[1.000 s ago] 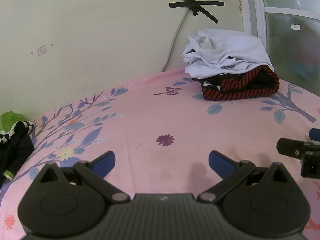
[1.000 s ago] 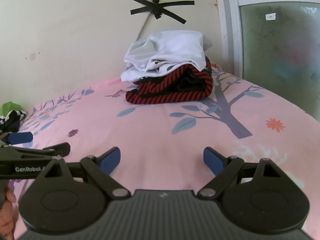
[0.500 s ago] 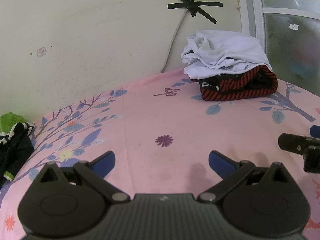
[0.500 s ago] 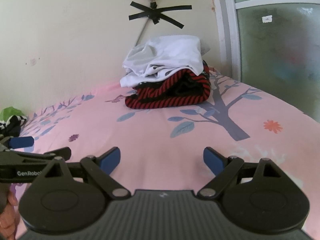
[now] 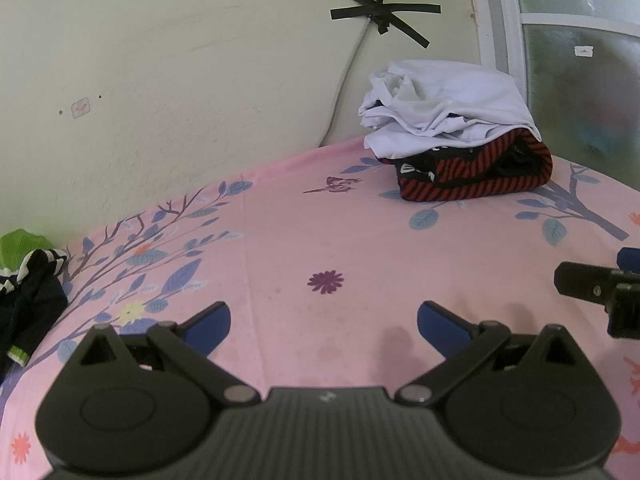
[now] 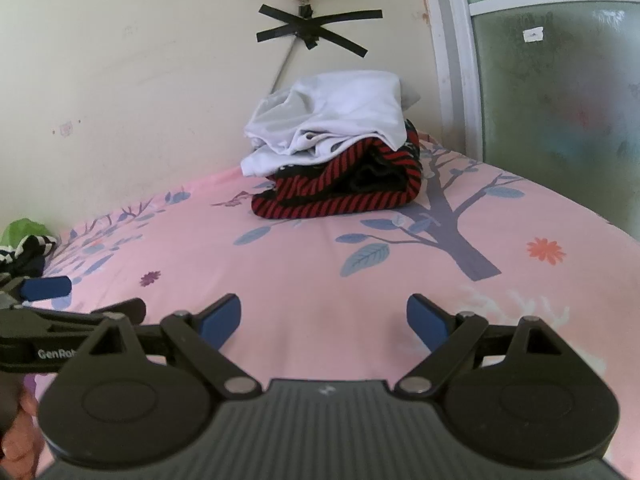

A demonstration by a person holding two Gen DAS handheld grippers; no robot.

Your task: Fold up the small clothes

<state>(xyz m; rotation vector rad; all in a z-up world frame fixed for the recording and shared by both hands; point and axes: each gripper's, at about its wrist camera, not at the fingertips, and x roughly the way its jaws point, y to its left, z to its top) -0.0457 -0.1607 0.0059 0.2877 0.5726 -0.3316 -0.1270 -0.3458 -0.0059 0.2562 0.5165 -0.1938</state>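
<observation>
A folded stack sits at the far side of the bed: a white garment (image 5: 444,104) on a red-and-black striped garment (image 5: 480,176). The white garment (image 6: 336,120) and the striped one (image 6: 344,196) also show in the right wrist view. A heap of dark, striped and green clothes (image 5: 24,284) lies at the left edge, also in the right wrist view (image 6: 24,248). My left gripper (image 5: 324,322) is open and empty above the sheet. My right gripper (image 6: 324,316) is open and empty, well short of the stack.
The bed has a pink sheet with tree and flower print (image 5: 320,240). A cream wall with a taped cable (image 5: 384,16) stands behind, a frosted window (image 6: 560,80) at the right. The right gripper shows at the left view's right edge (image 5: 600,292).
Both views have tilted slightly; the stack sits a little higher in the right wrist view. Both grippers stay open and empty.
</observation>
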